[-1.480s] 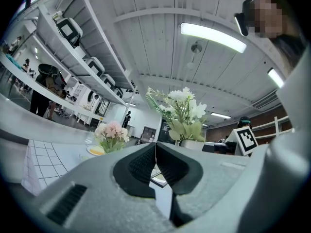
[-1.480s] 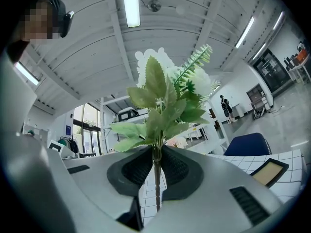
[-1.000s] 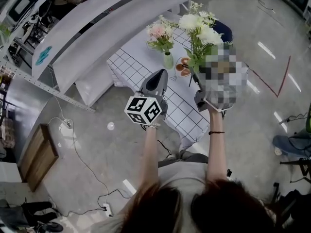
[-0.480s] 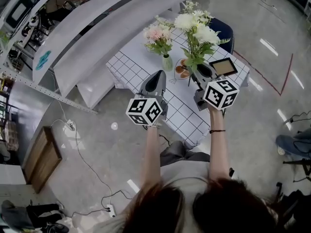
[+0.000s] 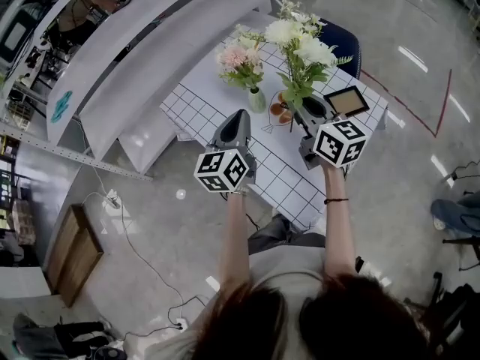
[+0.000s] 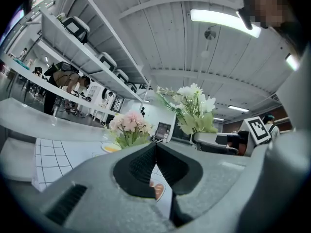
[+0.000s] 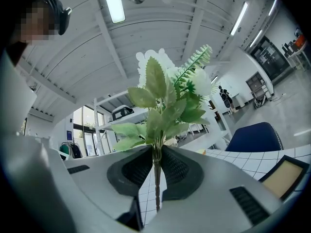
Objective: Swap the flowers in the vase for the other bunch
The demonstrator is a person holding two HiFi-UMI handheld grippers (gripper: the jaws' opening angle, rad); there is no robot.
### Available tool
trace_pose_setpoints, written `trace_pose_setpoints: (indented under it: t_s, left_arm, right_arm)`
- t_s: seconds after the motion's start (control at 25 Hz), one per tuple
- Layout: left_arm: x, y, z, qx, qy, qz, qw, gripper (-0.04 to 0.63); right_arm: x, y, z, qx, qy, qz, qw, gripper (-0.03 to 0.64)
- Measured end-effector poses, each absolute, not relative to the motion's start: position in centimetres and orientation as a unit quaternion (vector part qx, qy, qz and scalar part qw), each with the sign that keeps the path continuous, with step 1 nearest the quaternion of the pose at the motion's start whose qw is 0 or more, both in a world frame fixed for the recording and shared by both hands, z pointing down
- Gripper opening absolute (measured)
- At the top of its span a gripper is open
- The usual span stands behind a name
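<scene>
1. Stems of the white bunch (image 7: 156, 183) stand upright in the narrow gap between the pads (image 7: 137, 170) of the right gripper (image 7: 156, 166). The pads press on them from both sides, so this gripper is clamped on the bunch.
2. The leaves and white blooms rise above the jaws, and a short length of stem hangs below them.
3. In the head view the held bunch stands over the far right part of the table (image 5: 201, 102), with a small dish (image 5: 280, 111) just beside its stems and a picture frame (image 5: 346, 100) to its right.
4. The pink bunch (image 5: 241, 57) sits in the vase (image 5: 257, 99) on the gridded cloth, left of the white bunch and apart from it.
5. The left gripper (image 6: 155, 165) has its jaws pressed together with nothing between them.
6. It is held level over the near edge of the table, pointing toward the vase and not touching it. In the left gripper view the pink blooms show beyond the jaw tips, slightly to their left.
7. A blue chair (image 5: 341, 45) stands behind the table on the right.
</scene>
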State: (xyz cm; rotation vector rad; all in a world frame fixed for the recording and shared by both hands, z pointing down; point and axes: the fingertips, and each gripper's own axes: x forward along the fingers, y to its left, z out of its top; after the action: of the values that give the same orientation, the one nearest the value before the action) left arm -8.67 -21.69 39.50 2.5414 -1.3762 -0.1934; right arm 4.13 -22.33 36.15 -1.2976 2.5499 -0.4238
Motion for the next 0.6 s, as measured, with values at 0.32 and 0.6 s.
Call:
trace_pose_setpoints:
  t_s: [0.32,0.6]
  left_arm:
    - [-8.9,-25.6,41.3,0.865,-0.478,-0.057,0.143,0.012]
    - [-7.9,-27.8,43.8,0.864,-0.475,-0.041,0.164,0.014]
  right_arm:
    - [4.2,-24.9,37.0,-0.454,0.868,-0.156,0.124,0.051]
    - [4.6,-26.5,38.2,-0.461,0.864,-0.164,0.119,0.051]
